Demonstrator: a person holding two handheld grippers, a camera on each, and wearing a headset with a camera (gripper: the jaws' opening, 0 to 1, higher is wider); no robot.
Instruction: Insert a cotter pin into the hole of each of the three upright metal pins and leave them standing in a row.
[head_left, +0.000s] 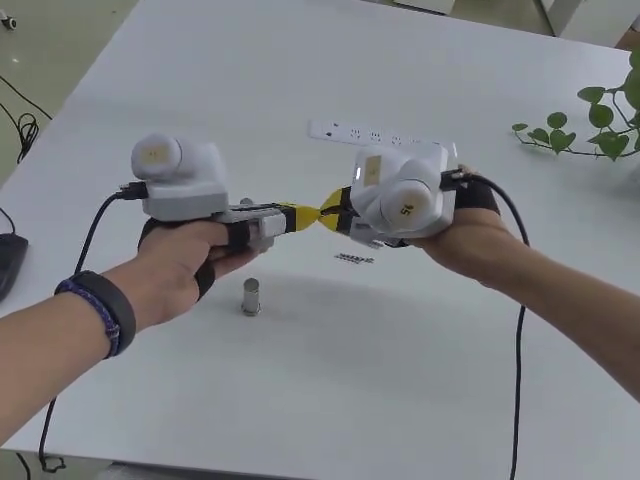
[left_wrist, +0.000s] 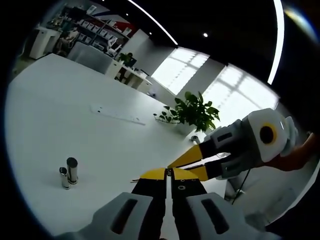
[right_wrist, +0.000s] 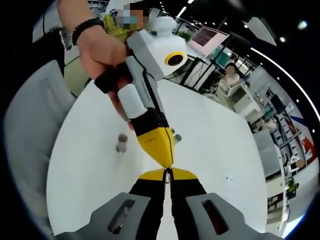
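My left gripper (head_left: 308, 216) and right gripper (head_left: 326, 211) meet tip to tip above the white table, both shut. In the right gripper view, my right gripper (right_wrist: 168, 175) pinches a small grey piece, seemingly a cotter pin (right_wrist: 168, 174), and the left gripper's yellow tip (right_wrist: 166, 159) comes down onto it. One upright metal pin (head_left: 251, 297) stands on the table under my left hand. The left gripper view shows my left gripper (left_wrist: 168, 173) and two upright metal pins (left_wrist: 72, 170) side by side. Loose cotter pins (head_left: 353, 259) lie below the right gripper.
A white power strip (head_left: 375, 135) lies beyond the grippers, and a potted plant (head_left: 600, 120) reaches in at the far right. Cables trail off both grippers over the table's (head_left: 330, 380) edges. A black object (head_left: 8, 260) sits at the left edge.
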